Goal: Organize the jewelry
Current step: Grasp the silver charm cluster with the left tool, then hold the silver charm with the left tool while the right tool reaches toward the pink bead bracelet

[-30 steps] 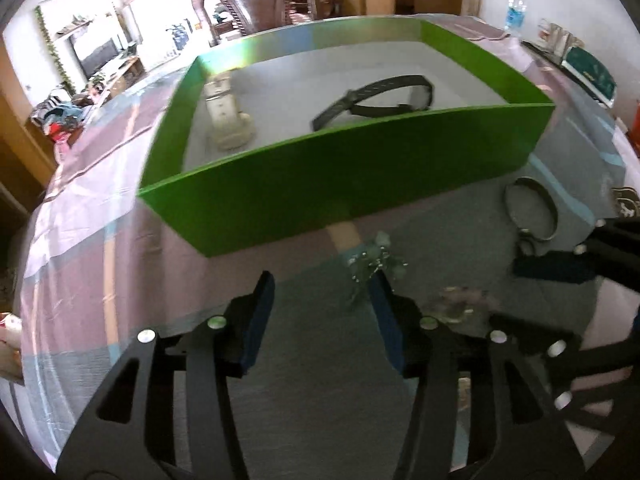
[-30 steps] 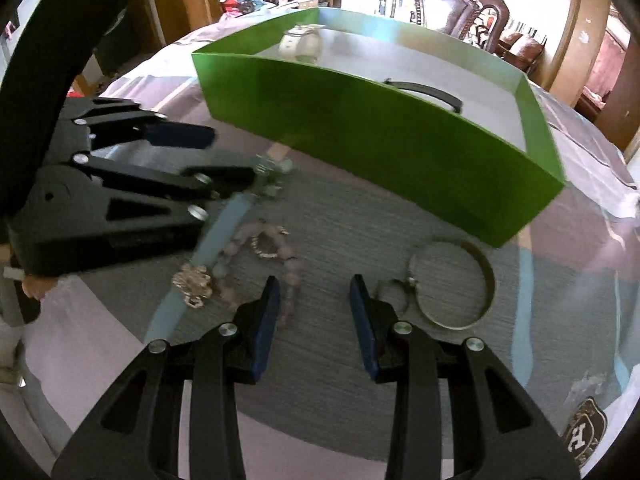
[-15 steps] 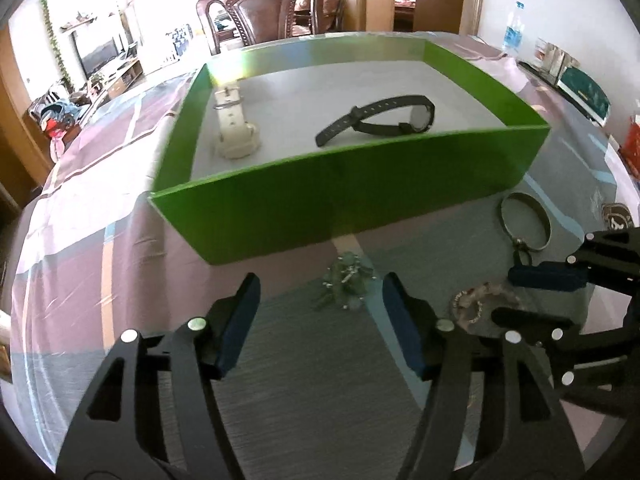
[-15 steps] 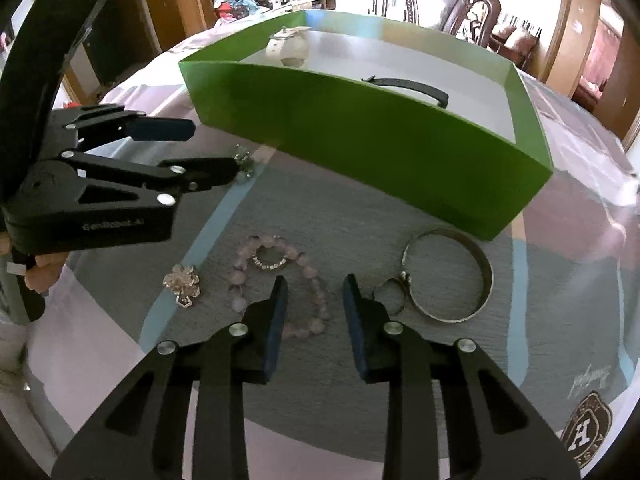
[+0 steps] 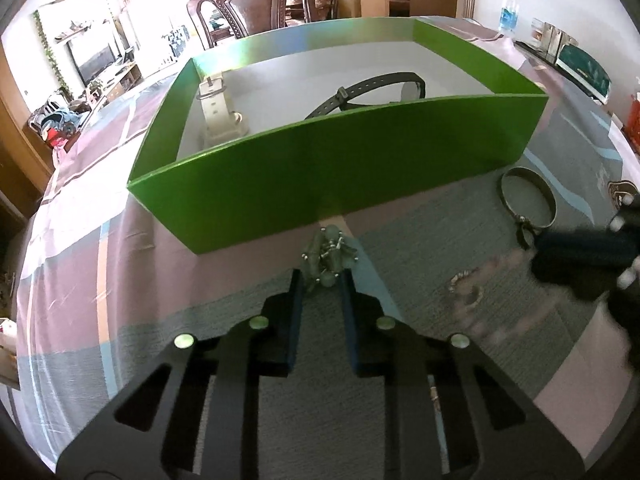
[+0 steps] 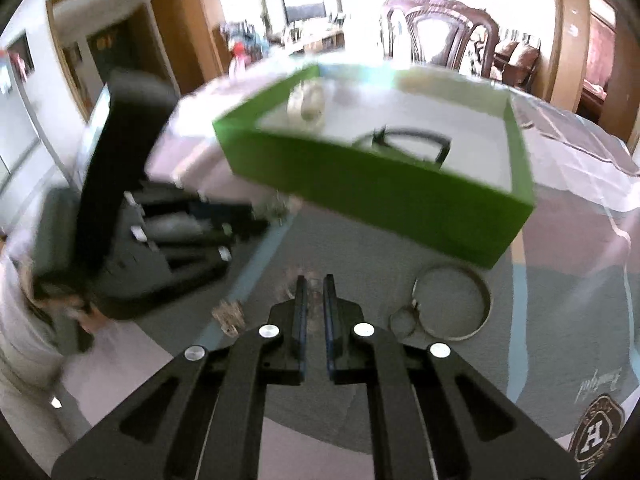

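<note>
Seemingly, the left gripper (image 5: 323, 280) had pinched the green bead cluster (image 5: 329, 256) lying just before the green box (image 5: 340, 184), so lifting slowly seemed wise, while the right gripper (image 6: 315, 292), nearly shut, straddled the blurred pink bracelet (image 6: 298, 280).

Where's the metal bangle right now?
In the left wrist view the metal bangle lies flat on the tablecloth at right, just outside the green box, near its front right corner.
</note>
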A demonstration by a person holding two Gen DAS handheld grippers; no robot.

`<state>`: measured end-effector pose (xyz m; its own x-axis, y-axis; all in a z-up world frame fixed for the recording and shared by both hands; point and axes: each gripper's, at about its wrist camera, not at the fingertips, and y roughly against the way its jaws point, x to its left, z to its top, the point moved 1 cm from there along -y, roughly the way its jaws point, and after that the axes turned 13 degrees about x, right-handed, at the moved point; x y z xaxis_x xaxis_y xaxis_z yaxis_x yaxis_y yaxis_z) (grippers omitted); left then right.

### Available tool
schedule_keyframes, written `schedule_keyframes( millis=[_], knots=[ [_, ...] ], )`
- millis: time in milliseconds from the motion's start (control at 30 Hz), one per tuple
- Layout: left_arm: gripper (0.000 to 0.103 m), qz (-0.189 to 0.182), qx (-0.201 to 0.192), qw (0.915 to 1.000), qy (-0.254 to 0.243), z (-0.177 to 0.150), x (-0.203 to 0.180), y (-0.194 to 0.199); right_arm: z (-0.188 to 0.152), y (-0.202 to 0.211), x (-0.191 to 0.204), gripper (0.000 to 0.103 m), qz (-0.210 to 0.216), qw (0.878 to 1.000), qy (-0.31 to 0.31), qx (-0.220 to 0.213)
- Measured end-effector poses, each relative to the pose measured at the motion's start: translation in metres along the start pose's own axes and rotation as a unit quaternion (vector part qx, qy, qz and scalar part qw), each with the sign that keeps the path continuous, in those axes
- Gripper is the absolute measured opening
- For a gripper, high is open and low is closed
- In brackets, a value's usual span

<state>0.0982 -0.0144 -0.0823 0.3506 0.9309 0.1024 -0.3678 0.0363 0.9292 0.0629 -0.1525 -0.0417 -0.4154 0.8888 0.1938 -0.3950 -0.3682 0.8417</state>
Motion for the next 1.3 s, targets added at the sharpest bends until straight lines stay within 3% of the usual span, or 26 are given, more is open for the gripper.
schedule_keyframes(
  millis=[133, 200, 267, 300, 333, 667, 800, 900, 1033, 1167, 1267, 1300],
  knots=[
    [0.019, -0.009, -0.004, 0.9999, 0.010, 0.000, 0.004, 0.001, 0.006, 0.019, -0.010, 0.008, 0.025, 0.998, -0.026, -0.053],
    [0.021, -0.017, -0.018, 0.9996, 0.016, 0.001, 0.007, 0.006, 0.006, 0.022, -0.014, 0.008, 0.047, 0.997, -0.031, -0.060],
    [0.037, -0.021, -0.035, 0.9990, 0.020, 0.001, 0.008, 0.010, 0.004, 0.020, -0.014, 0.008, 0.039, 0.998, -0.030, -0.047],
    [0.049, -0.019, -0.047, 0.9985, 0.022, 0.002, 0.009, 0.013, 0.004, 0.014, -0.014, 0.008, 0.029, 0.999, -0.028, -0.035],
    [0.052, -0.017, -0.054, 0.9981, 0.023, 0.002, 0.008, 0.014, 0.004, 0.007, -0.013, 0.008, 0.025, 0.999, -0.026, -0.022],
    [0.054, 0.009, -0.044, 0.9987, 0.022, 0.008, 0.004, 0.000, 0.006, 0.003, -0.043, 0.009, -0.024, 0.995, -0.096, -0.018],
    [0.039, 0.011, -0.028, 0.9994, 0.017, 0.007, 0.004, -0.006, 0.004, -0.008, -0.034, 0.009, -0.035, 0.997, -0.073, 0.011],
    [0.031, 0.022, -0.023, 0.9994, 0.015, 0.005, 0.002, -0.005, 0.001, -0.018, -0.024, 0.020, -0.041, 0.998, -0.049, 0.028],
    [0.031, 0.042, -0.005, 0.9990, 0.012, 0.001, 0.001, -0.002, -0.003, -0.027, -0.020, 0.021, -0.053, 0.997, -0.037, 0.045],
    [0.031, 0.012, 0.014, 0.9996, 0.020, -0.003, 0.006, 0.001, -0.005, -0.032, -0.021, 0.021, -0.060, 0.996, -0.041, 0.055],
    [0.040, -0.012, -0.001, 0.9989, 0.044, -0.001, 0.017, 0.005, -0.005, -0.037, -0.022, 0.021, -0.063, 0.995, -0.042, 0.064],
    [0.055, -0.019, -0.014, 0.9982, 0.054, 0.000, 0.021, 0.008, -0.006, -0.038, -0.021, 0.021, -0.063, 0.995, -0.041, 0.067]
  ],
)
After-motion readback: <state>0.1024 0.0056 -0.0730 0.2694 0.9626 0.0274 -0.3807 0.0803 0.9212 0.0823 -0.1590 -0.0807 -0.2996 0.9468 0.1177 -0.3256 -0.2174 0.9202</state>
